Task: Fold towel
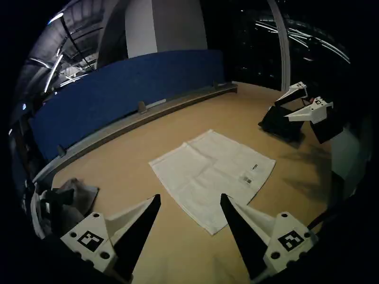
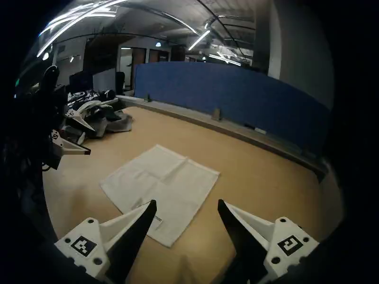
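Your left gripper (image 1: 189, 199) and right gripper (image 2: 186, 202) both stand wide, holding nothing. Towel (image 1: 213, 175) lies flat on table (image 1: 118, 156) at 12 o'clock of each (corner-on, nearest corner between the fingers).

- Both views are dim; weak, warm light from above falls on the bench (image 1: 199, 113).
- The white towel (image 1: 213, 175) is the brightest thing and looks sharp.
- The ceiling strip lights (image 2: 201, 39) glare as streaks.
- The fisheye bends lines near the dark edges.
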